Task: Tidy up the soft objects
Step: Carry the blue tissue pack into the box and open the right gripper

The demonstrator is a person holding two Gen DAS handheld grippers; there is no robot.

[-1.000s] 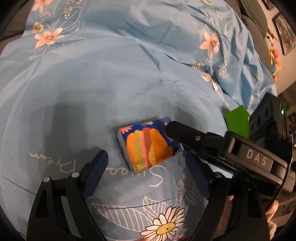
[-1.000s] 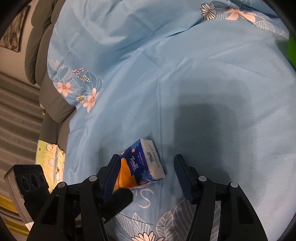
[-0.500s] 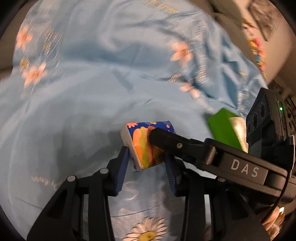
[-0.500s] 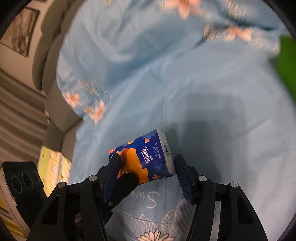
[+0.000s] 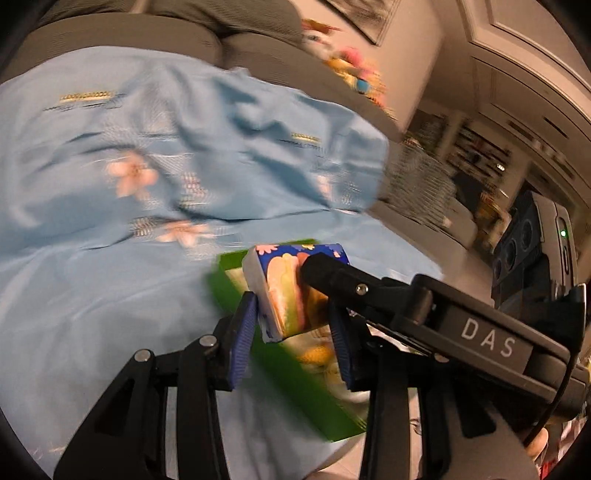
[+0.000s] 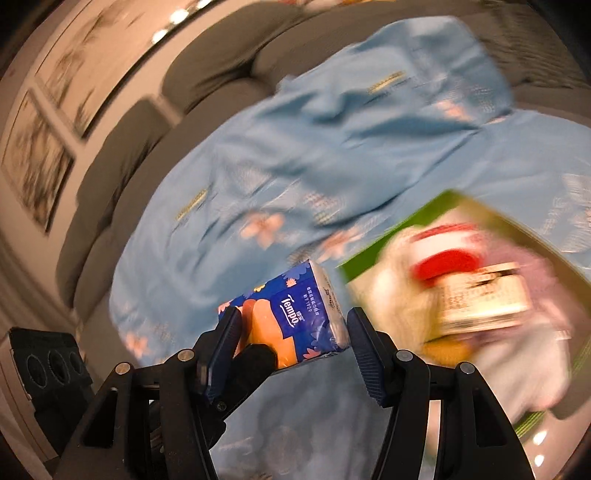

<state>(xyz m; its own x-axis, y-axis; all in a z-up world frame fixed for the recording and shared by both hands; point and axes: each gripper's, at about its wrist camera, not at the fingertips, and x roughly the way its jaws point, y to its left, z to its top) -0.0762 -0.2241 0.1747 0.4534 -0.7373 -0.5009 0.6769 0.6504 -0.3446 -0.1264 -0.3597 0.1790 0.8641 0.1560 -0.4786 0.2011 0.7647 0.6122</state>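
Observation:
A blue and orange Tempo tissue pack (image 5: 291, 291) is held up in the air between both grippers. My left gripper (image 5: 293, 332) is shut on its two long sides. My right gripper (image 6: 291, 339) is shut on the same pack (image 6: 291, 317), gripping its ends, and one of its fingers (image 5: 332, 275) crosses over the pack in the left wrist view. A green box (image 5: 303, 384) holding soft things lies just under and beyond the pack; it shows at the right in the right wrist view (image 6: 369, 258), blurred.
A light blue flowered sheet (image 5: 110, 221) covers a grey sofa (image 5: 129, 33). Inside the box are blurred white, red and pink items (image 6: 461, 288). Framed pictures (image 6: 37, 155) hang on the wall at left. Shelves (image 5: 480, 155) stand beyond the sofa's right end.
Both grippers closed on the tissue pack, lifted it off the sheet and carried it to the right, over the green box. Both views are blurred by the motion.

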